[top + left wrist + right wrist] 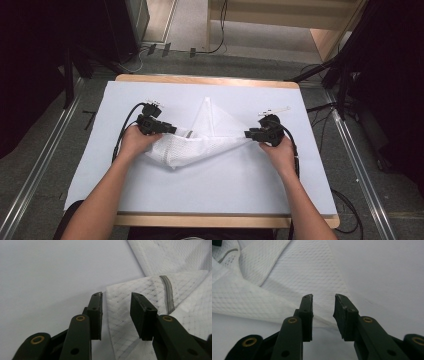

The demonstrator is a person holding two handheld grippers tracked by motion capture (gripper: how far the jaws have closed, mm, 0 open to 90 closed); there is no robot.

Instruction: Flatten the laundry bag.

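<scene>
Forearms come in low, each hand on a gripper. Left gripper (116,312) jaws apart, white mesh cloth (140,315) edge lying between and below them, unpinched. Right gripper (323,312) jaws apart too, cloth corner just ahead. Both sit over the pale mat (100,150).

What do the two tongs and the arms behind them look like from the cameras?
Both the left tongs and right tongs are black, with flat rectangular pads on arms bearing brass-coloured rivets. A black cable trails from each. The person's forearms are bare, with no sleeves.
</scene>
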